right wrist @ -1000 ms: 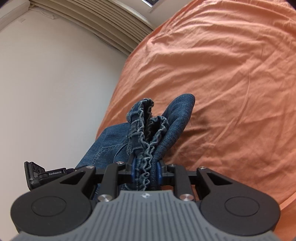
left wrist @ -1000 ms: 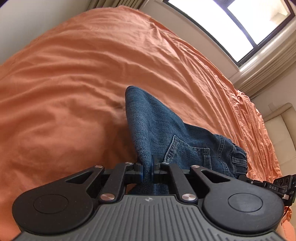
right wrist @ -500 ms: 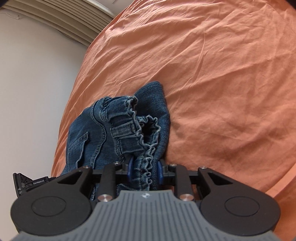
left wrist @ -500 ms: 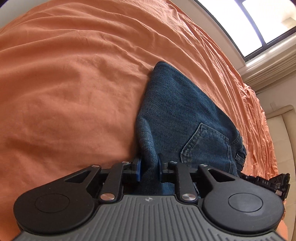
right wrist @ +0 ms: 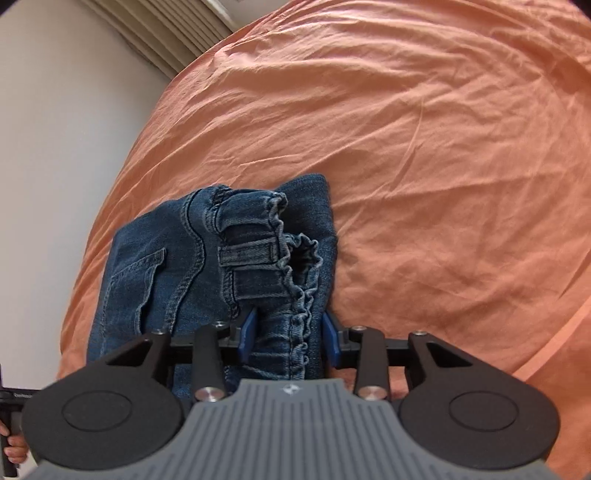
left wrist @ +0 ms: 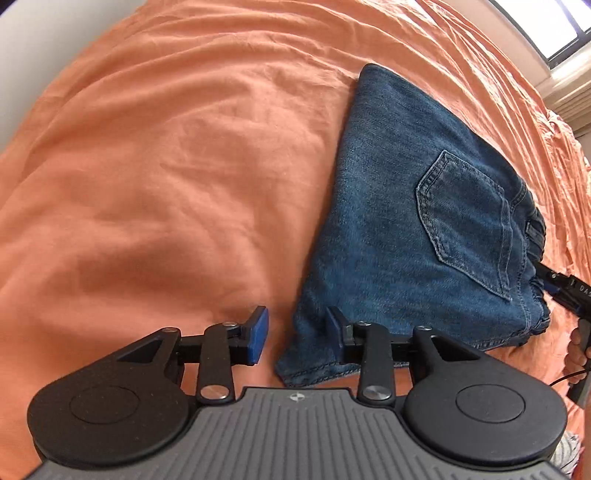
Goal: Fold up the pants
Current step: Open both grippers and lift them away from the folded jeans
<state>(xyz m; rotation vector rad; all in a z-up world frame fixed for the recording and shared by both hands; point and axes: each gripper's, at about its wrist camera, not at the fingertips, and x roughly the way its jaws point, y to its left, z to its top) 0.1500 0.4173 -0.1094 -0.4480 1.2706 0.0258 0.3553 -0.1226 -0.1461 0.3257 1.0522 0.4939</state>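
Folded blue denim pants (left wrist: 417, 229) lie flat on the orange bedsheet (left wrist: 166, 166), back pocket up. My left gripper (left wrist: 297, 336) is open over the pants' near hem corner, holding nothing. In the right wrist view the pants (right wrist: 177, 273) show their ruffled elastic waistband (right wrist: 295, 273). My right gripper (right wrist: 290, 334) has its jaws parted around the waistband; the blue pads stand beside the cloth with small gaps.
The orange bedsheet (right wrist: 443, 166) covers the whole bed. A white wall (right wrist: 55, 129) and pleated curtain (right wrist: 166, 29) stand at the bed's left. A window (left wrist: 554, 26) is at the far right in the left wrist view. The other gripper's tip (left wrist: 565, 291) shows by the waistband.
Both grippers lowered the pants onto the bed. The left gripper opened and let go of the hem. The right gripper's jaws parted around the waistband.
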